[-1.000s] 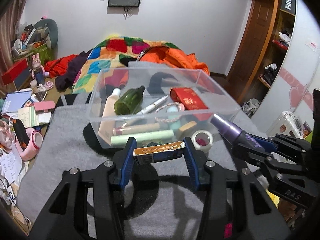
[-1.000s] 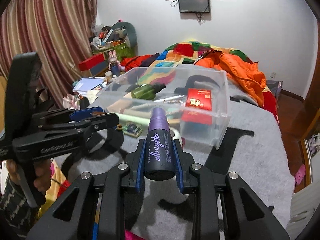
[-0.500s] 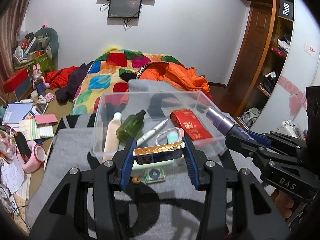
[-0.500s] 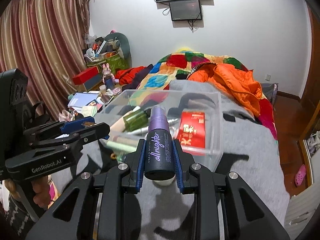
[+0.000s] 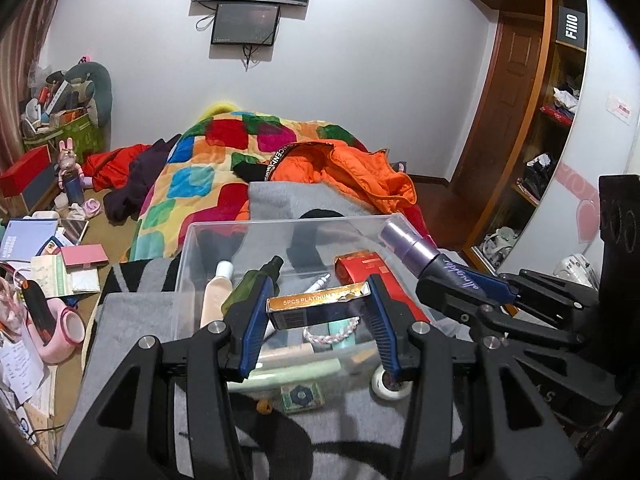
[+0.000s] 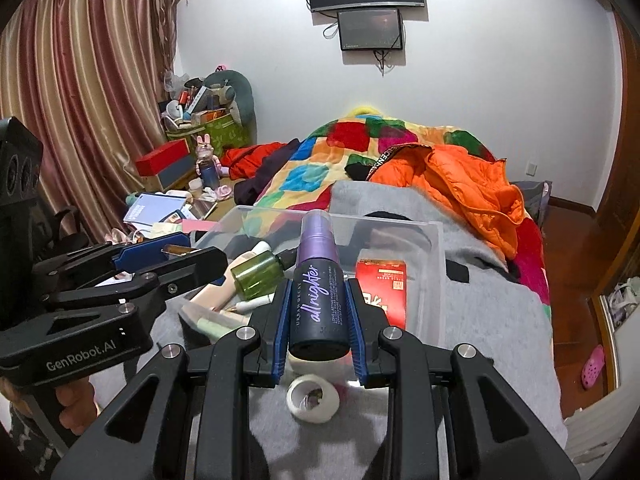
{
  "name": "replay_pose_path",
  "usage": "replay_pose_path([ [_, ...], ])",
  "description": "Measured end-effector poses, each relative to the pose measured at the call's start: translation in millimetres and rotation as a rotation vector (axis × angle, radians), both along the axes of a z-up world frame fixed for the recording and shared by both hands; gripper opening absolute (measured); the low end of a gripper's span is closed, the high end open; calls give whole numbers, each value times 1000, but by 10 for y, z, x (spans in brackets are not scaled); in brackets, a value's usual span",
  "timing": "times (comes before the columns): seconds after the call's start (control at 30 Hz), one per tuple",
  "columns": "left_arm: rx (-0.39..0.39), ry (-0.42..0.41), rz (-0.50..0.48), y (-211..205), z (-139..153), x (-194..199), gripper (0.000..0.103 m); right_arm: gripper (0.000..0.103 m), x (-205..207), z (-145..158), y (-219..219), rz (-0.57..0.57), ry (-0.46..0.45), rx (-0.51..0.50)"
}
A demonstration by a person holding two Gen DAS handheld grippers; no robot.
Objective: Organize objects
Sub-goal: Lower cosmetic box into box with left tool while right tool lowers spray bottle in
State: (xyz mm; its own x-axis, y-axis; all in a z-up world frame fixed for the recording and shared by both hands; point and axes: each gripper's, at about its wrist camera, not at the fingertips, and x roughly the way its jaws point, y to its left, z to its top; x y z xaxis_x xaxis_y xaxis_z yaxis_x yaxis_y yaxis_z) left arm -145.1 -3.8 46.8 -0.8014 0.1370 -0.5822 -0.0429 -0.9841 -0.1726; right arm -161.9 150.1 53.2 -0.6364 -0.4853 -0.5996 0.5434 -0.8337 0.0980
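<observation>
Underneath, grey blanket (image 5: 132, 320) on a cluttered bedroom bed; left tool (image 5: 318, 322) pinching razor-blade box (image 5: 316, 310), right tool (image 6: 318, 318) spray bottle (image 6: 316, 292).

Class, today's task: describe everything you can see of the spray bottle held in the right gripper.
The spray bottle is a dark, glossy cylinder with a purple neck and pump top, printed "URBAN DECAY all nighter". It lies lengthwise in the right gripper, clamped between the two blue pads, base toward the camera and purple top pointing forward over the clear plastic bin. From the left wrist view it juts in from the right above the bin's rim. Only the pads appear to touch it.
</observation>
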Motion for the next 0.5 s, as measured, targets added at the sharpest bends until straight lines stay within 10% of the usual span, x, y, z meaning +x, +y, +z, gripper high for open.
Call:
replay_pose_path([
  [0.5, -11, -100, 21, -8, -407, -317, 47, 23, -354, -379, -81, -37, -104, 33],
])
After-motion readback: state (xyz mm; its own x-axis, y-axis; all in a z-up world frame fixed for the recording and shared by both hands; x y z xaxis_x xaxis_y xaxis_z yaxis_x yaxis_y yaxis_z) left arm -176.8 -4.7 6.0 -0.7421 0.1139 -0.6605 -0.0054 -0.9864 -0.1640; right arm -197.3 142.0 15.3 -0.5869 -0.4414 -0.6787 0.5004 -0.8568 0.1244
